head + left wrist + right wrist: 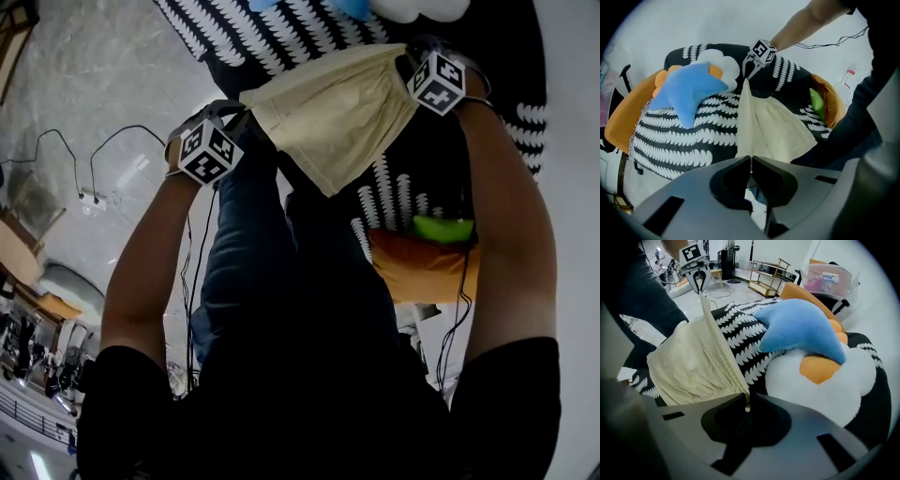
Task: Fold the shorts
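The shorts are held aloft, clamped at either end by the left tool and the right tool; a flat lay-down is judged needed next.

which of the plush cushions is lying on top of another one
The blue star-shaped cushion. It lies across the white cushion, the one with the orange patch, which sits underneath it on the black-and-white patterned cover.

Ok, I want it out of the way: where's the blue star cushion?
In the left gripper view the blue star cushion lies left of the shorts, on the patterned seat, overlapping the white cushion.
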Demonstrator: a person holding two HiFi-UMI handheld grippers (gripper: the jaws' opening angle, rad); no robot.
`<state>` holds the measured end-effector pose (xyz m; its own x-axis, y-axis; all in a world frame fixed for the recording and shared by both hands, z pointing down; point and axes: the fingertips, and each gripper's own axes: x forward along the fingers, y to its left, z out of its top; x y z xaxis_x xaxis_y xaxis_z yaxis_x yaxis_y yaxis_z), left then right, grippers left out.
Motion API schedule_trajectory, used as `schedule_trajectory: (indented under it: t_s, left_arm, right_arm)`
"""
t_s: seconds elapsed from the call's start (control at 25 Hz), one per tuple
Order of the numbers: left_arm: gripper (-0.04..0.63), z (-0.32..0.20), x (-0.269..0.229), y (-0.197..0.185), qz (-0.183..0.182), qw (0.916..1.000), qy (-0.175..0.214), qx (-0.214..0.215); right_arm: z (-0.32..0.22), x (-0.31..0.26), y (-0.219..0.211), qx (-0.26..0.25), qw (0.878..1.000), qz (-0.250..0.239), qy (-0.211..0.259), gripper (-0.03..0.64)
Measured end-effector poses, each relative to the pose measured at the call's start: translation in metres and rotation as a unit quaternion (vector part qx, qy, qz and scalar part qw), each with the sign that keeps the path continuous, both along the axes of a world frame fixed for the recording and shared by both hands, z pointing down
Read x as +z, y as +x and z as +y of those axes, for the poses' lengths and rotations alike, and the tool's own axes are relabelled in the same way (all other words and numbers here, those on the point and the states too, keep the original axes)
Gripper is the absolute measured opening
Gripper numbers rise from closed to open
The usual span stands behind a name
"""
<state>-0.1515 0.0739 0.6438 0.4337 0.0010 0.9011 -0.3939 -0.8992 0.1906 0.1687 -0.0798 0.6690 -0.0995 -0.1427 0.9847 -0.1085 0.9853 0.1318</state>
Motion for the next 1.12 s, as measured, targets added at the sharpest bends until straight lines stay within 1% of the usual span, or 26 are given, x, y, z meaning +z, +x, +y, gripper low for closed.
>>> schedule_trajectory:
  t_s: [0.12, 0.24, 0.4, 0.6, 0.8, 0.96, 1.12]
  left_arm:
    - [0.028, 0.02, -0.012, 0.021, 0.009, 0.9998, -0.015, 0.009]
    - [0.028, 0.049, -0.023, 0.043, 0.019, 0.9992, -0.028, 0.023]
    - [0.028, 0.088, -0.03, 0.072, 0.023, 0.9975, -0.056, 0.037]
    - [0.028, 0.131, -0.028, 0.114, 0.033, 0.9928, -0.09, 0.071]
    - [0.026, 0.181, -0.023, 0.147, 0.041, 0.9864, -0.119, 0.107]
    - [0.028, 0.205, -0.021, 0.172, 0.049, 0.9836, -0.137, 0.106]
    - [0.028, 0.226, -0.001, 0.181, 0.049, 0.9804, -0.156, 0.109]
  right_arm:
    - [0.009, -0.004, 0.012, 0.006, 1.0, 0.001, -0.002, 0.034]
    - [0.032, -0.01, 0.028, 0.019, 1.0, 0.003, 0.001, 0.034]
    - [0.054, -0.007, 0.047, 0.032, 0.999, -0.001, 0.004, 0.033]
    - [0.075, 0.001, 0.071, 0.049, 0.999, 0.004, 0.013, 0.034]
    - [0.097, 0.015, 0.08, 0.069, 0.997, -0.005, 0.02, 0.034]
    - [0.108, 0.015, 0.093, 0.079, 0.996, -0.005, 0.031, 0.034]
    - [0.123, 0.037, 0.095, 0.095, 0.995, -0.011, 0.039, 0.034]
